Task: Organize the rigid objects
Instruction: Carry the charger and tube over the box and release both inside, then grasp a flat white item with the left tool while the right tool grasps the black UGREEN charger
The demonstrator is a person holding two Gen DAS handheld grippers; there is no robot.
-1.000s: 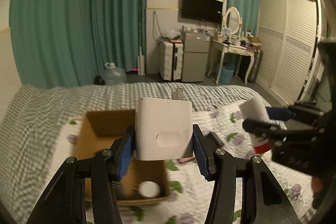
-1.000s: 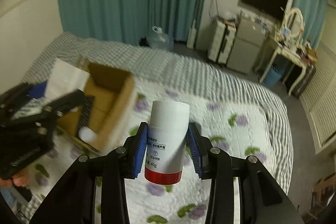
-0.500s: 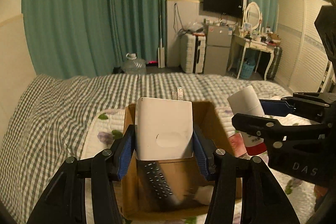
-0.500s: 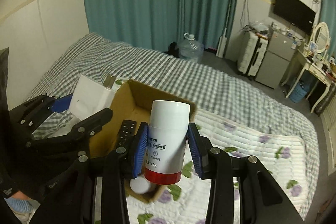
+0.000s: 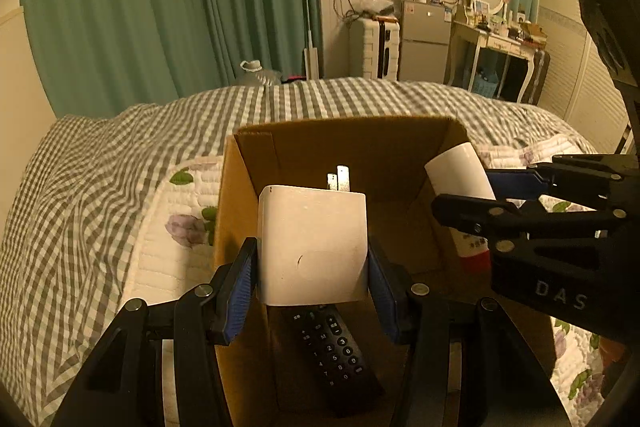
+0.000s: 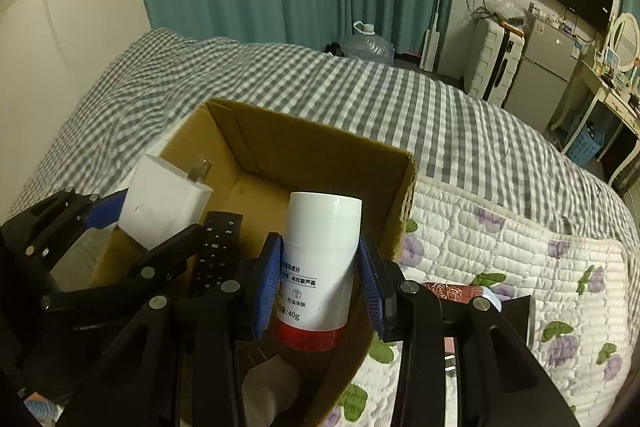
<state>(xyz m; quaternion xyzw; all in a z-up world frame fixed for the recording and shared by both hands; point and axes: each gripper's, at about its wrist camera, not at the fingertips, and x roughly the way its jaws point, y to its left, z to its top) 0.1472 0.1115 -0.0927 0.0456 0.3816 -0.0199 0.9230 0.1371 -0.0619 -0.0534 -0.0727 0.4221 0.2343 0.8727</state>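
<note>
left wrist view: both tools have moved their loads over the box (image 5: 344, 143).

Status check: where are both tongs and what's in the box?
Left tongs shut on white charger, over cardboard box. Right tongs shut on white bottle, also over box. Black remote already inside; nothing blocking.

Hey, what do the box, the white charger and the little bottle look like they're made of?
Box: brown corrugated cardboard, matte, with raw cut rims. Charger: likely hard white plastic, smooth and faintly glossy, with shiny metal prongs. Bottle: probably plastic, smooth white body with printed text and a red base.
</note>
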